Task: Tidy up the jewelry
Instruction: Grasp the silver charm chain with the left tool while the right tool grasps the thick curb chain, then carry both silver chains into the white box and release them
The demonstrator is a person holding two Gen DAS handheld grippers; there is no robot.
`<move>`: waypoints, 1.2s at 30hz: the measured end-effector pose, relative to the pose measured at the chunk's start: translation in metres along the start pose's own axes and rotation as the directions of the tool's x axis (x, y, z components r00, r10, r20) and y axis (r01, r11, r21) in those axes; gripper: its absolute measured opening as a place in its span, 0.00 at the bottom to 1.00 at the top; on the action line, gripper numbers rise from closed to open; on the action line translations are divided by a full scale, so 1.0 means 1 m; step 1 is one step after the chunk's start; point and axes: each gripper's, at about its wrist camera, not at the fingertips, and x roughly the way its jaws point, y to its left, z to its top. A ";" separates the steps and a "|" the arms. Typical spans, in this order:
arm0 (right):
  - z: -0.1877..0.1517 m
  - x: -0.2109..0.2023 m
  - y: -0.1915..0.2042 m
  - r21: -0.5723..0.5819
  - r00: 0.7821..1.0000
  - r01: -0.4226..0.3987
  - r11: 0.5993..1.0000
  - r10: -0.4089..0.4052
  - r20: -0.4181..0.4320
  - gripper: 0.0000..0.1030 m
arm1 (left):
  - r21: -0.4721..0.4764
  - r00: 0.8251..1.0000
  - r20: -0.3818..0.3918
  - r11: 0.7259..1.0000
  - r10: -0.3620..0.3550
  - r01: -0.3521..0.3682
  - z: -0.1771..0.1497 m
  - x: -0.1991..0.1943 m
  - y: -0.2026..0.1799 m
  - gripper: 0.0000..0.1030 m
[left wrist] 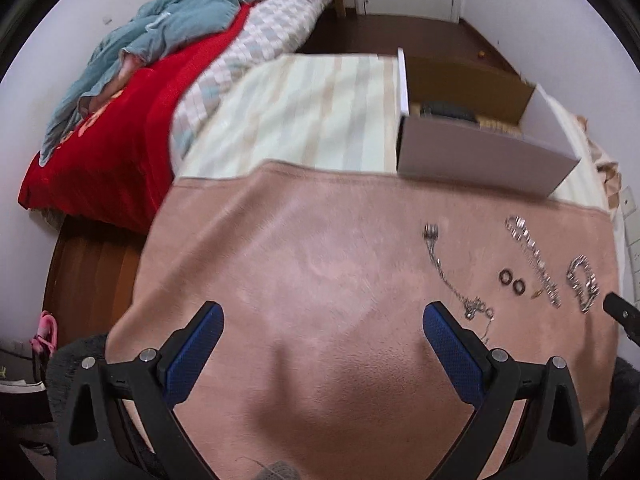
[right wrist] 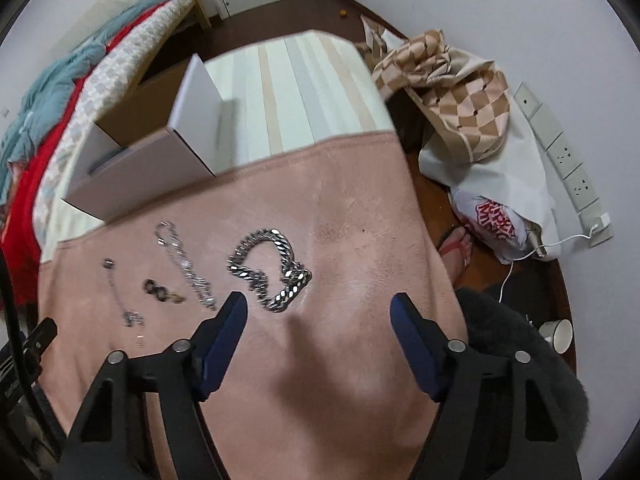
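A pink cloth covers the low table beside a rumpled bed. The right gripper hangs spread and empty; the heavy silver chain lies at its eleven o'clock. The left gripper gapes too, a thin bracelet at its two o'clock, and a white box beyond at one o'clock.

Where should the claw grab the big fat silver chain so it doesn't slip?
Probably from straight above, pinching across one strand of the thick chain. It lies flat in an open loop on the pink cloth, so one pad can drop inside the loop, one outside. The nearest bend sits just ahead of the open right claw.
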 end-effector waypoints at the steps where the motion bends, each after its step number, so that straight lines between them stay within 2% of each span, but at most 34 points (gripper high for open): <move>1: 0.001 0.009 0.001 -0.007 1.000 0.010 1.000 -0.010 -0.005 0.72 | 0.006 1.000 -0.005 1.000 0.004 -0.004 0.000 0.004 -0.003 0.99; 5: 0.004 0.029 0.005 -0.034 0.999 0.042 0.999 -0.041 0.012 0.64 | 0.021 1.000 -0.012 1.000 0.010 -0.010 0.004 0.016 -0.007 0.99; 6: 0.004 0.030 0.009 -0.058 0.998 0.052 0.997 -0.050 0.035 0.48 | 0.024 1.000 -0.014 1.000 0.011 -0.011 0.005 0.018 -0.007 0.99; 7: 0.004 0.031 0.014 -0.079 0.996 0.076 0.994 -0.071 0.057 0.37 | 0.025 1.000 -0.019 1.000 0.008 -0.007 0.006 0.021 -0.007 0.99; 8: 0.004 0.032 0.016 -0.086 0.994 0.089 0.992 -0.083 0.071 0.32 | 0.024 1.000 -0.025 1.000 0.004 -0.003 0.008 0.023 -0.007 0.99; 9: 0.003 0.033 0.019 -0.091 0.993 0.090 0.992 -0.083 0.082 0.14 | 0.023 0.999 -0.034 1.000 0.001 -0.001 0.009 0.025 -0.007 0.99; 15: 0.000 0.029 0.020 -0.033 0.998 -0.025 0.999 0.026 0.057 0.13 | -0.016 0.991 -0.077 0.994 -0.109 0.108 0.023 0.036 -0.006 0.98; 18: 0.002 0.020 0.021 -0.018 0.996 -0.054 0.998 0.055 0.072 0.13 | -0.069 0.970 -0.118 0.976 -0.214 0.207 0.034 0.049 -0.007 0.98; 20: 0.005 0.016 0.024 -0.016 0.995 -0.055 0.998 0.056 0.082 0.13 | -0.076 0.962 -0.122 0.969 -0.243 0.235 0.039 0.055 -0.013 0.97; 22: 0.008 0.017 0.024 -0.011 0.995 -0.052 0.999 0.053 0.084 0.13 | -0.057 0.962 -0.118 0.969 -0.246 0.241 0.043 0.058 -0.020 0.81; 23: 0.009 0.016 0.023 -0.008 0.995 -0.051 0.999 0.051 0.084 0.13 | -0.048 0.962 -0.118 0.969 -0.245 0.241 0.044 0.059 -0.024 0.76; 24: 0.009 0.016 0.022 -0.002 0.995 -0.050 0.999 0.050 0.084 0.13 | -0.031 0.963 -0.120 0.970 -0.243 0.241 0.045 0.061 -0.029 0.67; 26: 0.012 0.016 0.020 0.003 0.996 -0.045 0.999 0.044 0.083 0.13 | 0.000 0.968 -0.102 0.973 -0.231 0.232 0.048 0.060 -0.037 0.61; 29: 0.014 0.018 0.016 0.011 0.996 -0.041 0.999 0.040 0.080 0.13 | 0.041 0.970 -0.081 0.972 -0.230 0.233 0.051 0.058 -0.045 0.40; 31: 0.014 0.019 0.015 0.013 0.996 -0.038 0.999 0.036 0.077 0.13 | 0.075 0.970 -0.064 0.968 -0.236 0.241 0.051 0.055 -0.049 0.09; 36: 0.016 0.015 0.015 0.015 0.996 -0.044 0.999 0.043 0.082 0.13 | 0.061 0.960 -0.069 0.960 -0.270 0.274 0.046 0.049 -0.043 0.09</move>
